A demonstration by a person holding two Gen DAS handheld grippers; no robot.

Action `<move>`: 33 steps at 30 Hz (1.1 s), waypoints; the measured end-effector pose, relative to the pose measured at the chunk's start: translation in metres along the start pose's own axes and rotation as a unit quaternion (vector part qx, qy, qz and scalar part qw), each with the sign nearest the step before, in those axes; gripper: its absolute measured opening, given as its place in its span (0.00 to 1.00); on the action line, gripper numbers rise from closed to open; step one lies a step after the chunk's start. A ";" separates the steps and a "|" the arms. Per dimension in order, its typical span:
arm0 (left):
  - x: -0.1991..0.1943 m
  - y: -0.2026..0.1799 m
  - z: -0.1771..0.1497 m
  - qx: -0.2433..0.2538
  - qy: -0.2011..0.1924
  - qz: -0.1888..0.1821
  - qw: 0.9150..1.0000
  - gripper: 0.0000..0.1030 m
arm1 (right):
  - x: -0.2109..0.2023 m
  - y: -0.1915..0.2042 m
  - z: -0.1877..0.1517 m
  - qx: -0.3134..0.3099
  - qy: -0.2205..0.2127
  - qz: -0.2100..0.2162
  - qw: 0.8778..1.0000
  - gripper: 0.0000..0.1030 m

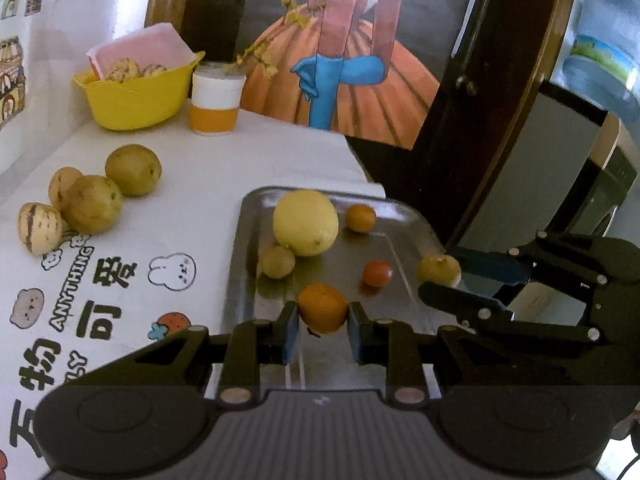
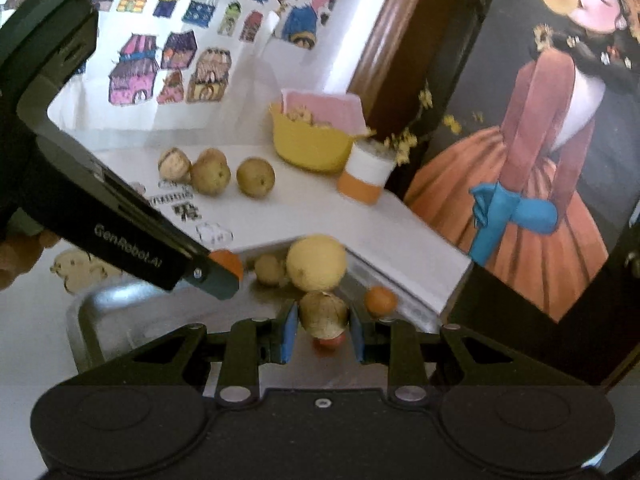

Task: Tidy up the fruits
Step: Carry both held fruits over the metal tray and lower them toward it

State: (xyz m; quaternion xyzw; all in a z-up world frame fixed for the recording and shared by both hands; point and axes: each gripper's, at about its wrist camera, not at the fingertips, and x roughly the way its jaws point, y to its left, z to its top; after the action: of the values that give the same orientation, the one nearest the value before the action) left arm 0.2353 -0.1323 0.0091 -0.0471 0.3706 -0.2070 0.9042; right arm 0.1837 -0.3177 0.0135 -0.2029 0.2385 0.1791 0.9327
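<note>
1. Hidden in part: small red fruit (image 2: 329,342) in the right wrist view, mostly covered by the brownish fruit (image 2: 323,314); contents of the yellow bowl (image 1: 134,94) half masked by pink paper (image 1: 140,48), only two striped fruits showing. Blurred at the right wrist view's left edge: a hand (image 2: 18,254), cut off.
2. In the metal tray (image 1: 240,248): large yellow fruit (image 1: 306,222), small tan fruit (image 1: 279,261), small orange fruit at the far side (image 1: 360,218), red fruit, orange (image 1: 322,307), brownish fruit near the right rim.
3. Loose on the tablecloth (image 1: 224,160), well apart from the tray: four brownish and striped fruits (image 1: 90,196).
4. Left gripper (image 1: 323,322): partly spread, pads touching the orange on both sides, grasping it over the tray's near end.
5. Right gripper (image 2: 323,330): partly spread, clamped around the brownish fruit above the tray.
</note>
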 end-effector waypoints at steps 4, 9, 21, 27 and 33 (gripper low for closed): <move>0.008 -0.002 -0.002 0.007 0.009 0.012 1.000 0.28 | 0.013 -0.002 -0.010 0.010 0.016 0.007 1.000 0.28; 0.015 0.001 0.000 0.007 0.010 0.026 1.000 0.28 | 0.024 -0.001 -0.014 0.017 0.021 0.018 0.999 0.28; 0.028 0.006 0.005 0.011 0.013 0.038 0.999 0.28 | 0.037 -0.001 -0.013 0.026 0.021 0.033 0.999 0.28; 0.031 0.007 0.007 0.010 0.017 0.037 0.999 0.28 | 0.041 -0.002 -0.014 0.029 0.026 0.034 0.999 0.28; 0.033 0.010 0.007 0.004 0.023 0.035 0.999 0.28 | 0.042 0.000 -0.014 0.029 0.031 0.034 0.999 0.28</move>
State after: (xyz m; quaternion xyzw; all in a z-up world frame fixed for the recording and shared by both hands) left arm 0.2648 -0.1375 -0.0096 -0.0254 0.3920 -0.1783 0.9022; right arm 0.2132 -0.3145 -0.0191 -0.1734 0.2796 0.1977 0.9234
